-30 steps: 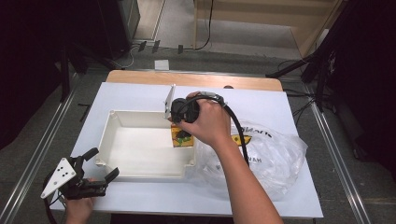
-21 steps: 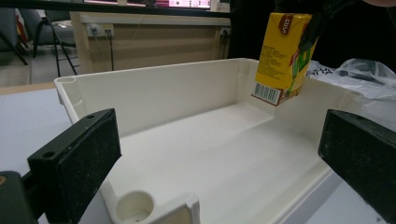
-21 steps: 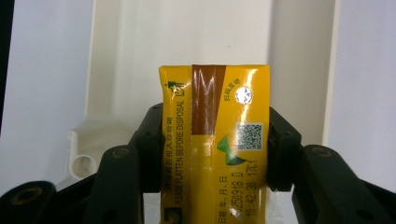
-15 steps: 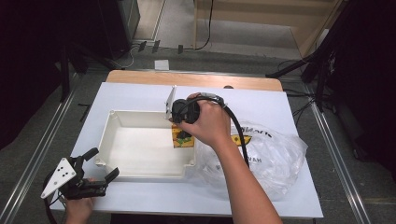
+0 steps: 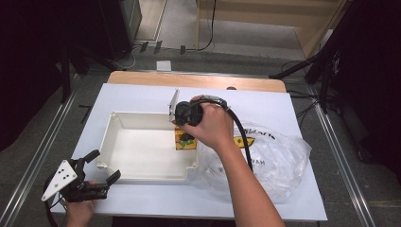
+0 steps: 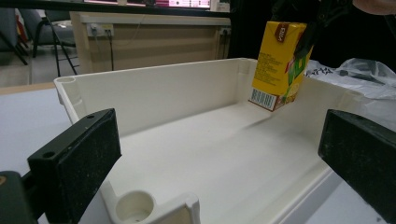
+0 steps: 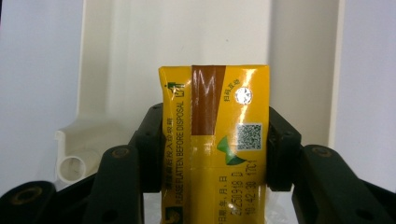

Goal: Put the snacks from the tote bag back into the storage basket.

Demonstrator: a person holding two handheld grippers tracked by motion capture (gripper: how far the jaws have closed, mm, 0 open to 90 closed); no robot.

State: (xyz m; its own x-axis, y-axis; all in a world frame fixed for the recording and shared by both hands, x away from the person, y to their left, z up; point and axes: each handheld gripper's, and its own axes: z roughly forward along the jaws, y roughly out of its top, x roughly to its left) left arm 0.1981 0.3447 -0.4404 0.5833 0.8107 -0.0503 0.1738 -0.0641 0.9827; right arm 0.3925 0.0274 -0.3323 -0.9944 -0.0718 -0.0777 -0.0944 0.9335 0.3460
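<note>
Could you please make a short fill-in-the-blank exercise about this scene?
1. The right tongs are shut on a ____ carton.
2. The carton hangs over the white ____, not resting on its floor.
3. The left tongs are ____ and hold nothing.
4. A clear plastic ____ lies on the table beside the tray.

Missing words: yellow; tray; open; bag

A: Carton [image 7: 215, 140] finish?
B: Glossy printed card, glare spot on top. Tray [image 5: 142, 156]: smooth matt cream plastic.
A: Bag [image 5: 269, 161]?
B: Thin clear film, crinkled. Pads [image 6: 88, 158]: matt black, grainy.
</note>
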